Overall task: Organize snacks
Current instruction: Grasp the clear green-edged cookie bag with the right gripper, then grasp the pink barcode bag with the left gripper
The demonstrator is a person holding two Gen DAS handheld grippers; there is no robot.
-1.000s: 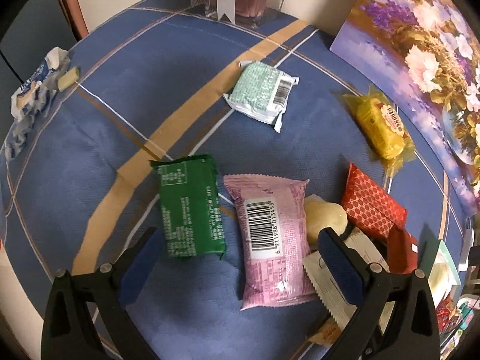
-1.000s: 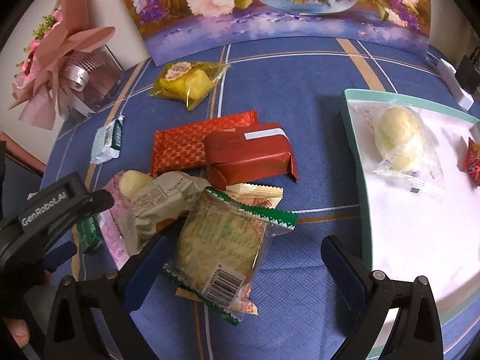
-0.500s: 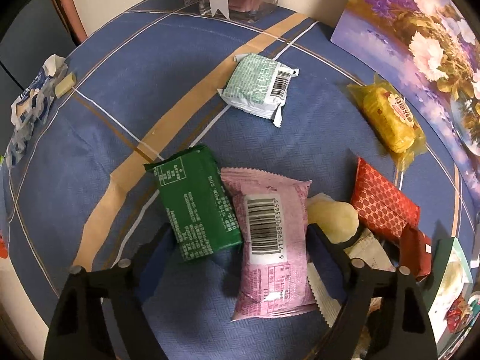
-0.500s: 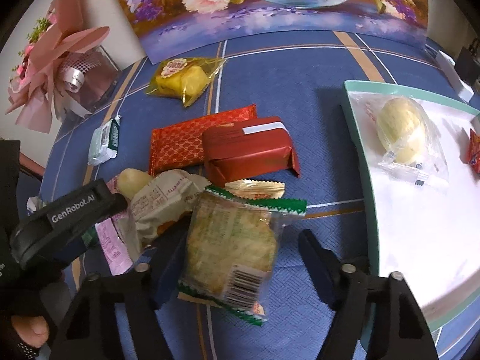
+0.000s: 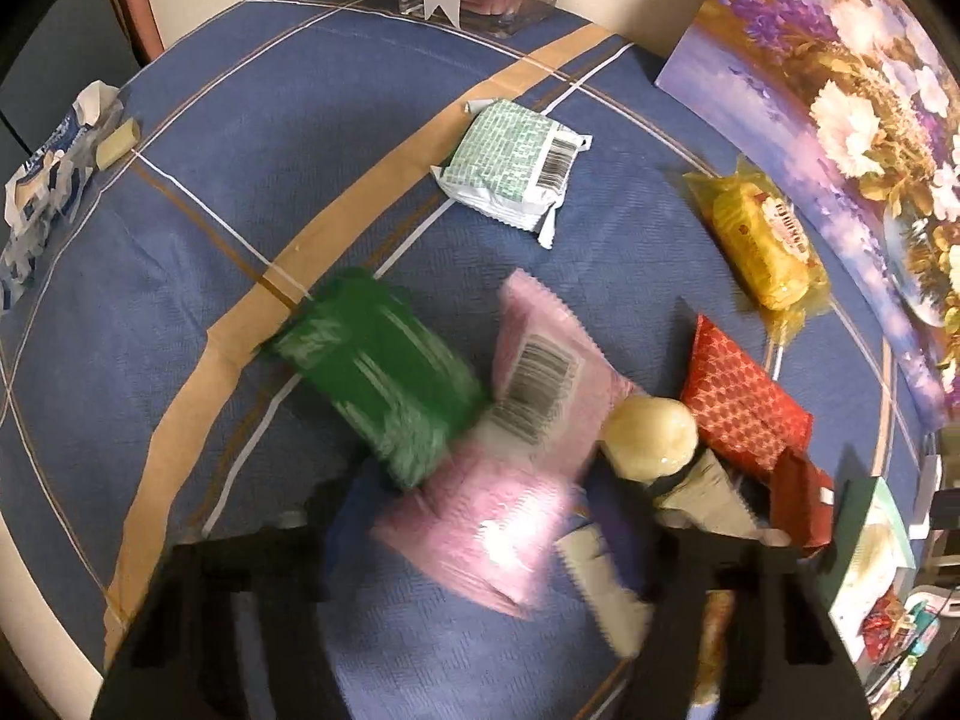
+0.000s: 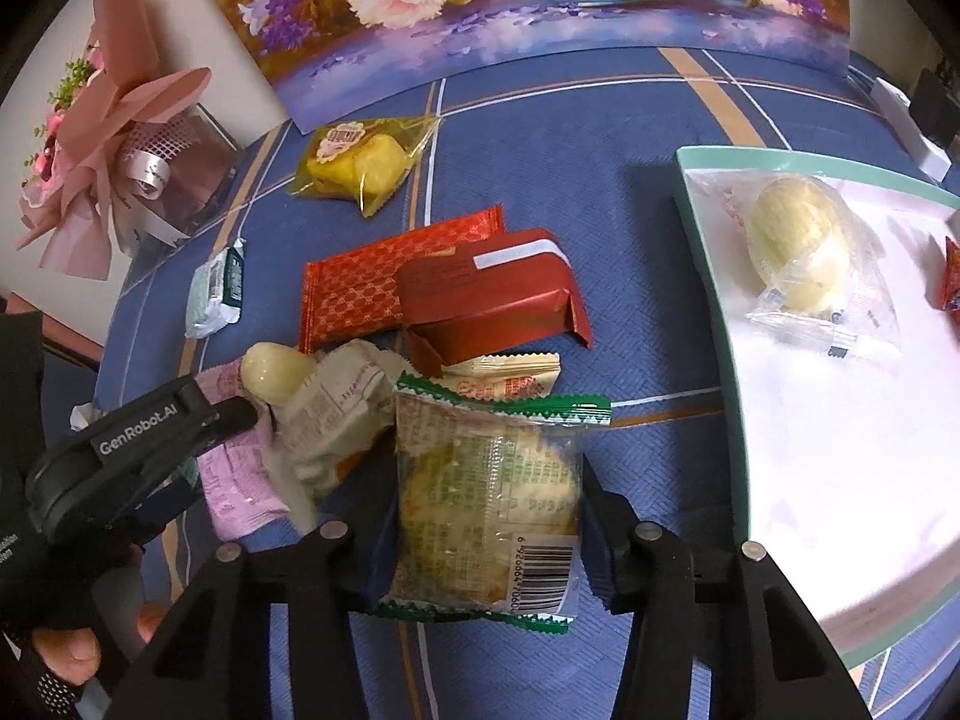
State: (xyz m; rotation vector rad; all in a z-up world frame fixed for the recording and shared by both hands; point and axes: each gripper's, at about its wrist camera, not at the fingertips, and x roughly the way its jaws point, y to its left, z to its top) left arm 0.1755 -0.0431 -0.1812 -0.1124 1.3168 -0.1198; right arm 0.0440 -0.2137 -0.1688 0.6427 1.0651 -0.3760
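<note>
Now, from the left wrist: my left gripper has just been closing its jaws on the pink packet, which buckles between them on the blue bench, touching the green packet. Lifting straight up should leave that neighbour behind.

From the right wrist: my right gripper, jaws likewise just closing, pinches the clear cracker packet by its sides. Best keep the squeeze gentle, then carry it to the mint-rimmed tray nearby.
</note>
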